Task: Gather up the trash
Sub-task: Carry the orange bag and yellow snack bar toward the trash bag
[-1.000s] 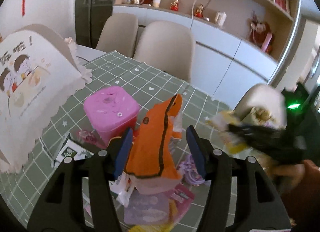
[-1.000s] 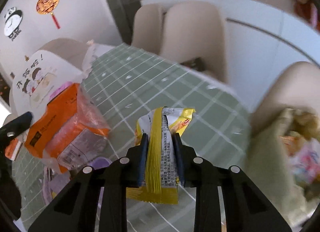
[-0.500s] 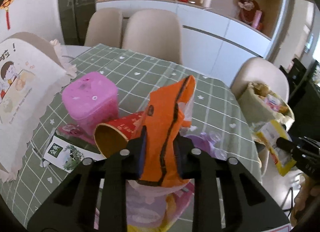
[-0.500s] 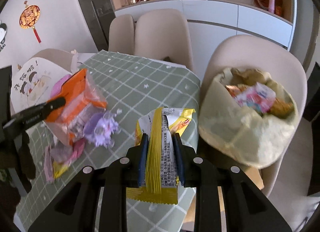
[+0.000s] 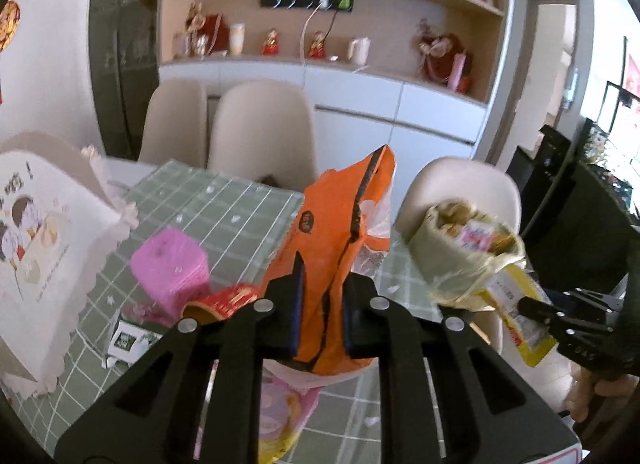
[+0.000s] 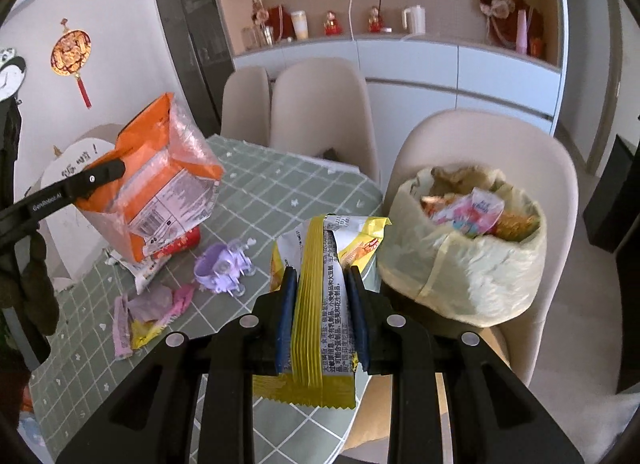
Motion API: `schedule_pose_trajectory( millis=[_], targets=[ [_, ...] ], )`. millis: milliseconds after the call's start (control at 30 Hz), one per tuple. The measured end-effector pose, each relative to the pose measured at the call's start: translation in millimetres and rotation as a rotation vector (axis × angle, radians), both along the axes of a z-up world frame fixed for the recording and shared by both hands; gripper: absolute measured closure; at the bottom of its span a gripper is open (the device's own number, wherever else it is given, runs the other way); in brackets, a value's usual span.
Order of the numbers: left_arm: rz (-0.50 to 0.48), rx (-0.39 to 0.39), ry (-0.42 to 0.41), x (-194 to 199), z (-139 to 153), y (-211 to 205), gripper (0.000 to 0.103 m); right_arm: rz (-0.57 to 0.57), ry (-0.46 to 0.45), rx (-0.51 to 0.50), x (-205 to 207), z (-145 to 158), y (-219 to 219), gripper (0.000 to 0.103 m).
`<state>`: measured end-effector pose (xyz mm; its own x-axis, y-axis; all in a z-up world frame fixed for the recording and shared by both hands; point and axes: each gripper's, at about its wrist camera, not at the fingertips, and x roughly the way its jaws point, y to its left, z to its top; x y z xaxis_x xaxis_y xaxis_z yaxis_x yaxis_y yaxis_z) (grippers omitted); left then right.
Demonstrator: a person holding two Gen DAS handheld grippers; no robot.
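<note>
My left gripper [image 5: 322, 284] is shut on an orange snack bag [image 5: 340, 232] and holds it up above the green checked table; the bag also shows in the right wrist view [image 6: 160, 180]. My right gripper [image 6: 322, 284] is shut on a yellow wrapper [image 6: 320, 276], past the table's right edge, left of the trash bag [image 6: 464, 276]. That pale yellow bag stands open and full of wrappers on a beige chair [image 6: 500, 156]. In the left wrist view the trash bag [image 5: 460, 260] is to the right, with the right gripper [image 5: 532, 306] beside it.
On the table [image 6: 280, 192] lie a purple plastic toy [image 6: 224, 268], pink and yellow wrappers [image 6: 148, 312], a red paper cup [image 5: 224, 298], a pink box [image 5: 172, 268] and a small leaflet [image 5: 126, 338]. A white cartoon paper bag [image 5: 44, 248] stands at left. Two beige chairs [image 5: 264, 128] stand behind.
The left gripper closed on the orange bag and lifted it. The right gripper carried the yellow wrapper right, off the table toward the trash bag on the chair.
</note>
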<state>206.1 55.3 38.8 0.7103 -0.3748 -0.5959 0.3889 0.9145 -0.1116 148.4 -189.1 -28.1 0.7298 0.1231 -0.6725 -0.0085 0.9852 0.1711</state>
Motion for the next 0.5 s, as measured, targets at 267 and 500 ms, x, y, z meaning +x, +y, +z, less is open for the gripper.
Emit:
schedule_pose_trajectory(
  millis=[267,500],
  targets=[
    [-0.052,-0.091,-0.007,-10.8,32.4,-36.0,0.09,-0.03,-0.083,-0.016,-14.2,32.5,-34.6,0.078],
    [-0.123,-0.123,0.016,-6.7,41.9,-93.2,0.09,-0.091,-0.126,-0.011,-19.7,47.7,-84.4,0.078]
  ],
)
